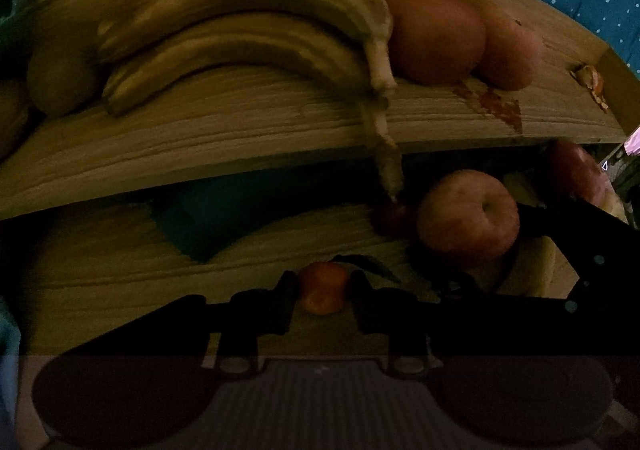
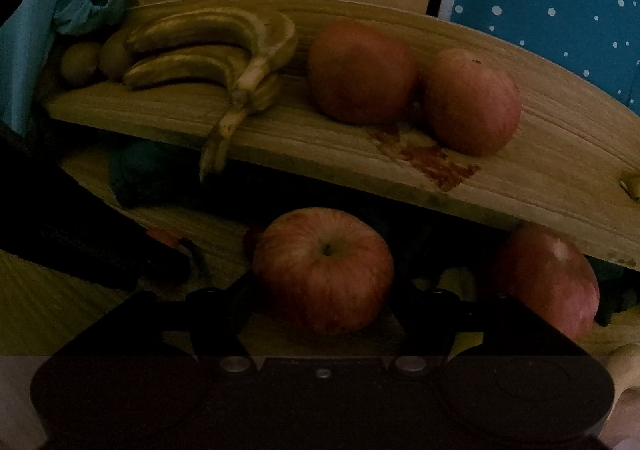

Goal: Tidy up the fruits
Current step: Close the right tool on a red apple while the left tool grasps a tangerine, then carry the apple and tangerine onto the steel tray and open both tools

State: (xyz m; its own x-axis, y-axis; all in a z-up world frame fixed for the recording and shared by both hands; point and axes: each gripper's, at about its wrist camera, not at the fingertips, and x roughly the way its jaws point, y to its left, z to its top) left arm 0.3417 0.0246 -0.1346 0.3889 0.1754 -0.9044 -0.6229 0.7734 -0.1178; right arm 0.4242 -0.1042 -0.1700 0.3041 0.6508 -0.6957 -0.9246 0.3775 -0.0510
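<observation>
The left gripper (image 1: 322, 292) has its jaws closed on a small orange (image 1: 323, 290) at the lower shelf (image 1: 100, 274). The right gripper (image 2: 324, 304) jaws flank an apple (image 2: 323, 270), contact unclear, probably for lifting. Bananas (image 2: 208, 53) and two apples (image 2: 362, 71) occupy the upper shelf (image 2: 540, 169), grouped by kind.

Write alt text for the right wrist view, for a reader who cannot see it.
The right gripper closes its fingers around a striped red apple on the lower wooden shelf. On the upper shelf lie a banana bunch and two more apples, dimly lit.
</observation>
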